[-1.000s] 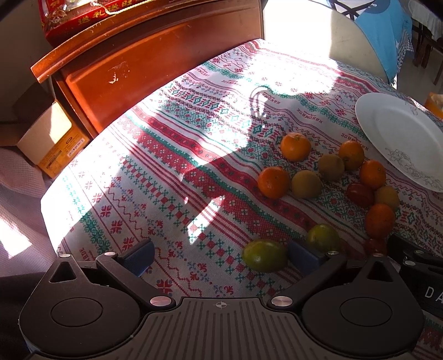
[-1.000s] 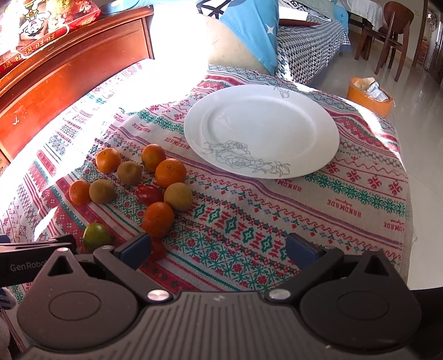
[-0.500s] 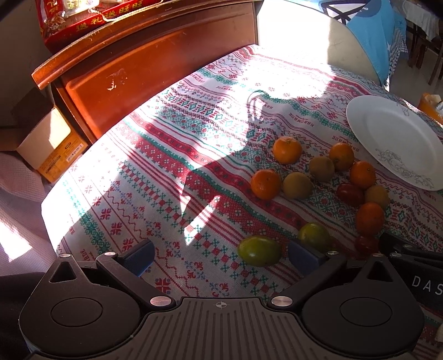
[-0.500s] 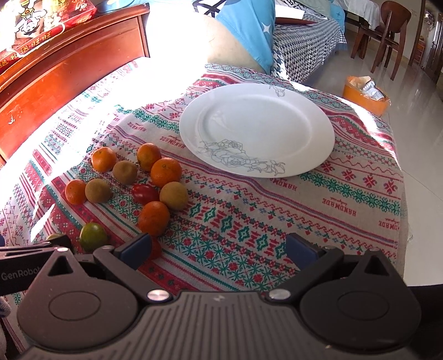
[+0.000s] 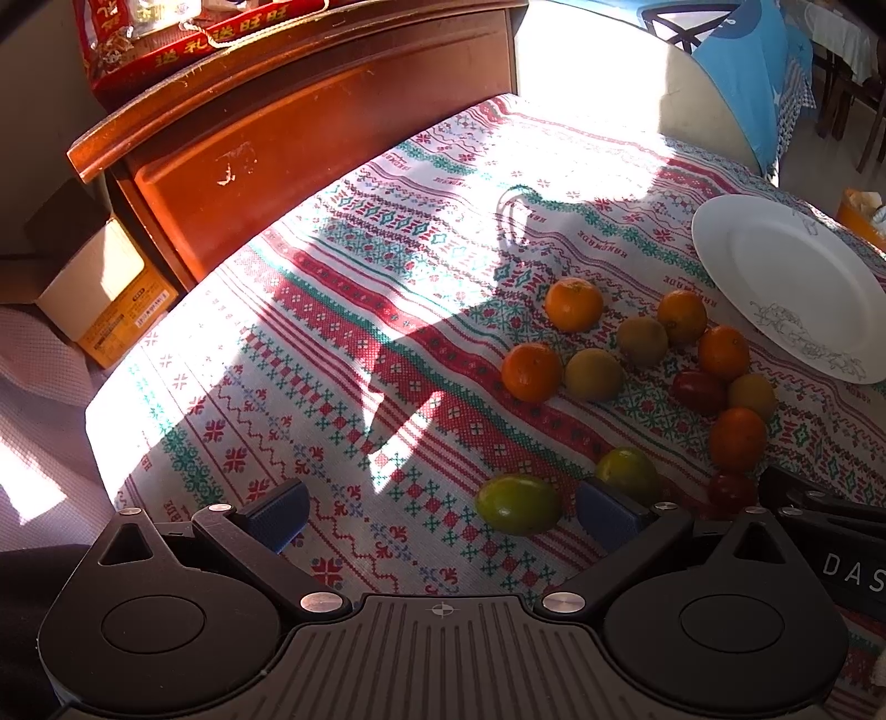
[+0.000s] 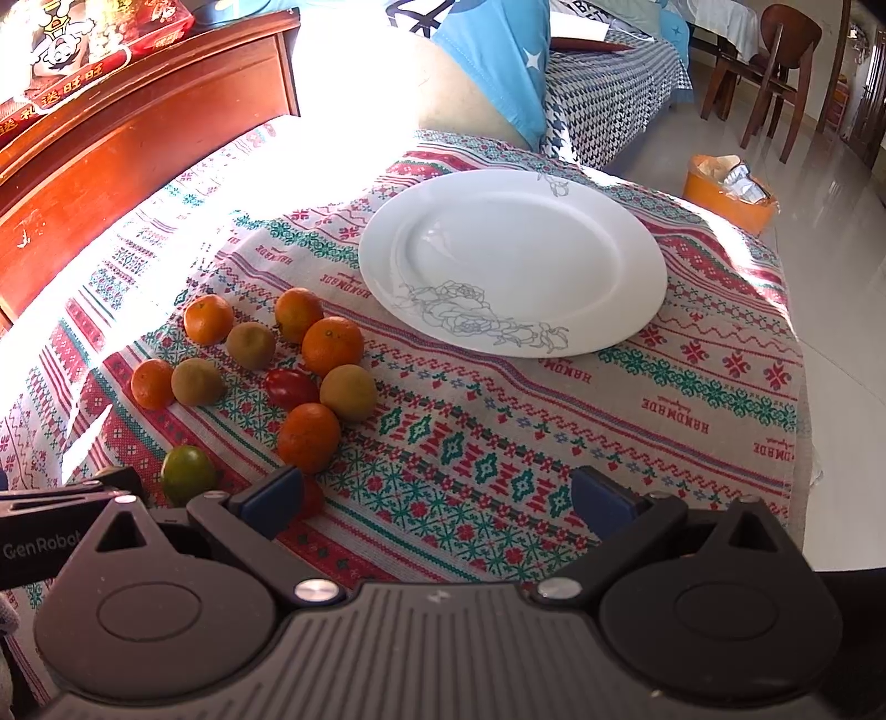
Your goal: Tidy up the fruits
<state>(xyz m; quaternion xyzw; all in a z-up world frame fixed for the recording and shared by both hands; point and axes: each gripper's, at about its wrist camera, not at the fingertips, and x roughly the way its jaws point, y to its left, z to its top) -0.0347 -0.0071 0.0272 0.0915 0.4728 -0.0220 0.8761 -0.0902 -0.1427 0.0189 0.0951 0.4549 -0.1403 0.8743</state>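
Several oranges (image 5: 573, 304) (image 6: 332, 346), brownish kiwis (image 5: 593, 374) (image 6: 348, 392), red tomatoes (image 5: 699, 392) (image 6: 292, 387) and green citrus fruits (image 5: 519, 504) (image 6: 187, 475) lie clustered on the patterned tablecloth. A white plate (image 5: 775, 277) (image 6: 515, 255) with a flower drawing sits beyond them with nothing on it. My left gripper (image 5: 440, 512) stands open above the cloth, one green fruit just inside its right finger. My right gripper (image 6: 434, 493) is open over bare cloth, a small tomato (image 6: 310, 497) by its left finger.
A wooden headboard (image 5: 310, 127) with a red gift box (image 5: 183, 33) runs along the back left. A cardboard box (image 5: 105, 293) sits on the floor at left. An orange bin (image 6: 728, 191) and a wooden chair (image 6: 775, 66) stand past the table's far right edge.
Both grippers have drawn back slightly, so the fruit and plate sit a little farther up and left in view. Both stay open.
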